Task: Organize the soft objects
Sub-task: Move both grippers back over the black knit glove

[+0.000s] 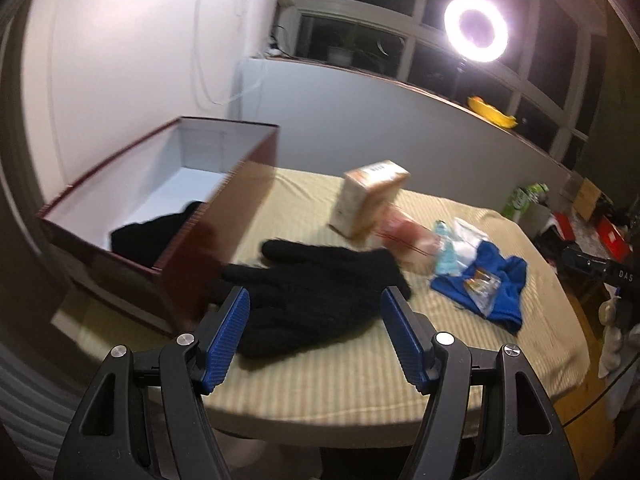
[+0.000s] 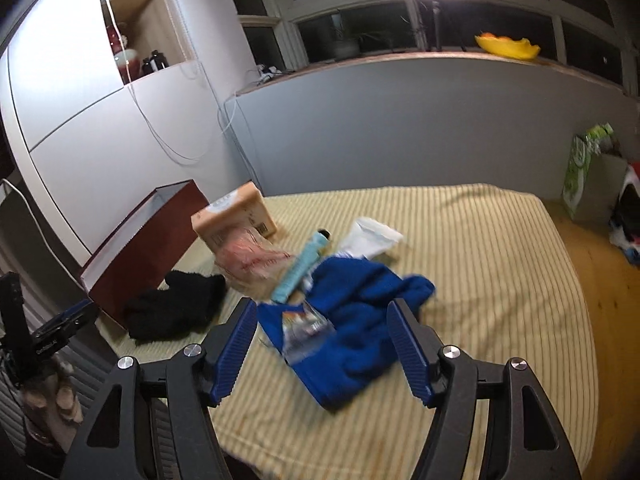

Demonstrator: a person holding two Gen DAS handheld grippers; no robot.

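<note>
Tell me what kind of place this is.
Probably a room in a home, lit for filming: a table under a striped cloth, a ring light before dark windows, built-in wall shelves and a plant-lined sill.

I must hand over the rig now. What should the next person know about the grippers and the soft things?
Left gripper: open, empty, over the black glove on the table.
Right gripper: open, empty, over the blue cloth.
Done: one black soft item lies in the red box.
Left: glove and blue cloth seem next for the box. The carton, tube and packets beside them are probably not soft.
</note>
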